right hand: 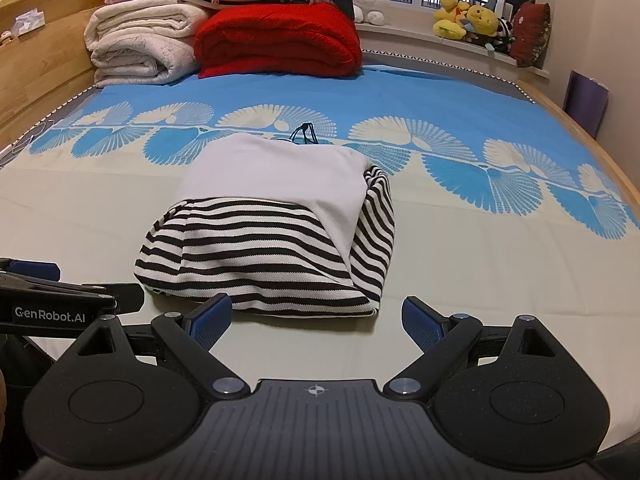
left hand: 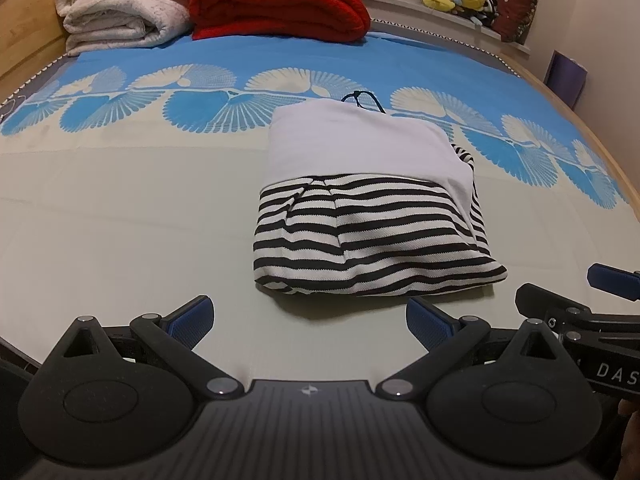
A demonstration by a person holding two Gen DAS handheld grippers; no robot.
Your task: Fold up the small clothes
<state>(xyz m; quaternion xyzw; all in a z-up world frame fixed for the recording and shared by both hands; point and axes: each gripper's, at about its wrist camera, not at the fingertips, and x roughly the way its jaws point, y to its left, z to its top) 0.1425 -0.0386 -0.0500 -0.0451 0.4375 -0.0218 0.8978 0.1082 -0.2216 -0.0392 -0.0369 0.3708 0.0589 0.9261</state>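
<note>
Bare cream bedsheet [left hand: 120, 220] all round, wooden edge [right hand: 592, 136] far right. Blankets [right hand: 276, 36] and plush toys [right hand: 472, 20] well back, nothing between. Folded striped garment [left hand: 360, 236] mid-bed, just ahead of left gripper [left hand: 308, 320] and right gripper [right hand: 316, 320], both spread wide, holding nothing.

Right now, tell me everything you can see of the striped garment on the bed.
The striped garment is a folded bundle of black-and-white knit-looking fabric with a plain pale panel lying over its far half. A thin dark cord loops out at the far edge. It rests on the bed sheet, its edges slightly uneven. Neither gripper touches it; both sit open just short of its near edge.
</note>
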